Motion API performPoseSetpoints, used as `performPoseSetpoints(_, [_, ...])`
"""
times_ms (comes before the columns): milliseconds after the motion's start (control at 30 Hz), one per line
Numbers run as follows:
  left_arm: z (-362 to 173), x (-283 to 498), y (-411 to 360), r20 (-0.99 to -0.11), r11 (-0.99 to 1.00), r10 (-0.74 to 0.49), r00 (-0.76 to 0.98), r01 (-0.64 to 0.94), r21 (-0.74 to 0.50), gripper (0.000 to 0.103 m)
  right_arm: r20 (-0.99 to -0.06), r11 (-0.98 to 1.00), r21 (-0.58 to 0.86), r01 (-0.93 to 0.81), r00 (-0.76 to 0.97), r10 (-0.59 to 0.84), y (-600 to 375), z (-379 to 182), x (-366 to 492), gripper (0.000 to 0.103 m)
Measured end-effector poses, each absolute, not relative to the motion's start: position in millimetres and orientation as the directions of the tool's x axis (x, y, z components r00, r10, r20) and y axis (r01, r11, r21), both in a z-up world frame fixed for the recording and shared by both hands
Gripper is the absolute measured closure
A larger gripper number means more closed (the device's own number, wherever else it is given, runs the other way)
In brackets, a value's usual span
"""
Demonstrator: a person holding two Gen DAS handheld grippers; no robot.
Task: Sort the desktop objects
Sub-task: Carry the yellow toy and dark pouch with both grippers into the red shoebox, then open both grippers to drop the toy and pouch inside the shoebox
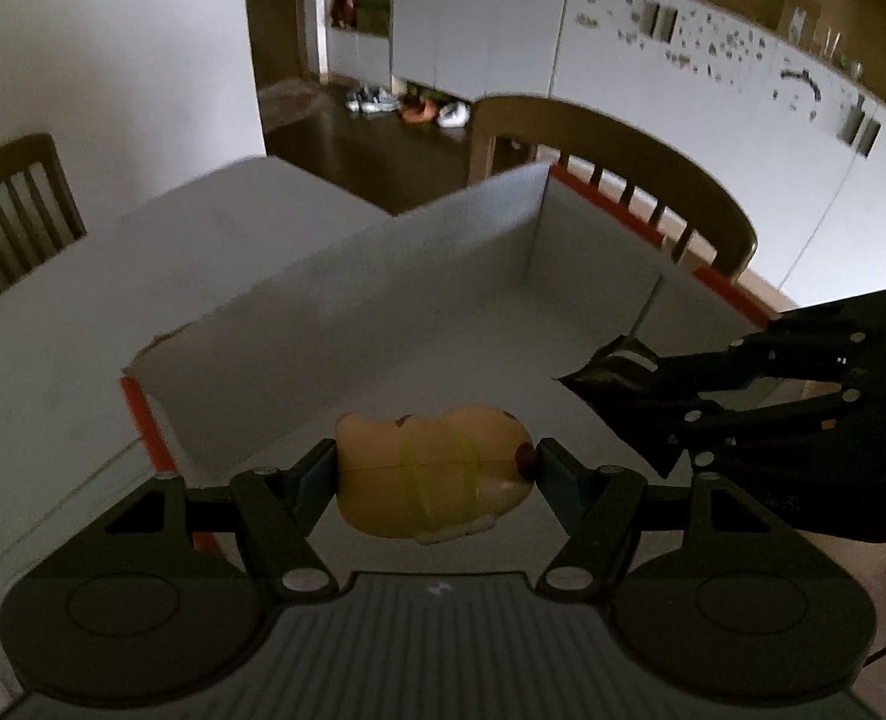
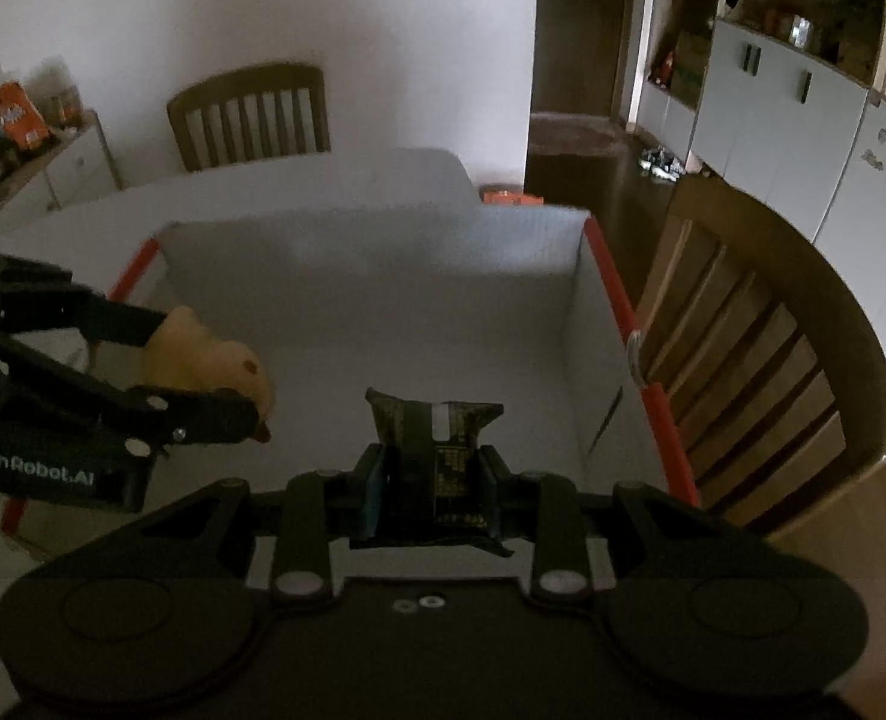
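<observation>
While the room sits dim and the edges smear with blur, two loads over one box. Left tongs (image 1: 437,468) clamped across a yellow plush toy (image 1: 434,471), pads pressing its two ends, jaws fairly wide around its length. Lime-green bands across the toy's middle, a dark brown spot at its right end. From the right wrist view, the same toy (image 2: 209,354) seen at the left edge, pinched in the left tongs (image 2: 203,372) and hanging above the box's left side.

Right tongs (image 2: 428,480) narrow and gripped on a dark foil packet (image 2: 437,450), gold print on its face, a pale strip near the top, crimped top edge sticking out past the fingertips. Same packet (image 1: 613,372) poking from the right tongs (image 1: 640,396) in the left wrist view, reaching in from the right, near the toy but apart from it.

Below both, a white cardboard box (image 2: 383,276) with orange-red trim on its rims, open at the top, floor bare where visible. Box resting on the white bench (image 1: 53,360). Both loads held above the box interior, neither touching its floor or walls as far as can be told.

Wooden slat-back chair (image 2: 754,330) just beyond the box's right wall, another chair (image 2: 251,114) at the bench's far side against the white wall. Grey cabinets (image 1: 682,78) and shoes (image 1: 407,105) on the dark floor further back.
</observation>
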State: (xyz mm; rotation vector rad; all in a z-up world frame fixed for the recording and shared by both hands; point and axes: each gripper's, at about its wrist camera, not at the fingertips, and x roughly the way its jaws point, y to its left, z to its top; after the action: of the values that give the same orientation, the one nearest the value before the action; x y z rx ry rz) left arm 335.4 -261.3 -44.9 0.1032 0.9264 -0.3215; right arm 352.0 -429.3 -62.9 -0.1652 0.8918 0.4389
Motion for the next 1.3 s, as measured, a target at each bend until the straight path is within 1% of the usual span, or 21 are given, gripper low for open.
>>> performPoseSetpoints(233, [-63, 354, -267, -0.842, 0.938, -0.182, 0.508, 0.348, 0.007, 0.033, -0.815, 0.885, 0.044, -0.464, 0.495, 0.300, -427, -75, 364, 0.072])
performPoseSetpoints(433, [-75, 363, -269, -0.874, 0.932, -0.154, 0.461, 0.362, 0.026, 0.033, -0.830, 0.872, 0.030, -0.489, 0.473, 0.295, -424, -82, 368, 0.072])
performPoseSetpoints(833, [-87, 369, -272, -0.924, 0.921, -0.132, 0.360, 0.390, 0.020, 0.032, -0.861, 0.859, 0.025, -0.512, 0.426, 0.279, -419, -98, 368, 0.072])
performPoseSetpoints(1100, [-89, 375, -276, -0.936, 0.917, -0.117, 0.333, 0.398, 0.027, 0.031, -0.876, 0.864, 0.022, -0.503, 0.407, 0.260, -421, -107, 368, 0.072])
performPoseSetpoints(1300, [-89, 374, -272, -0.938, 0.921, -0.124, 0.325, 0.389, 0.013, 0.030, -0.882, 0.867, 0.030, -0.497, 0.395, 0.257, -423, -108, 370, 0.067])
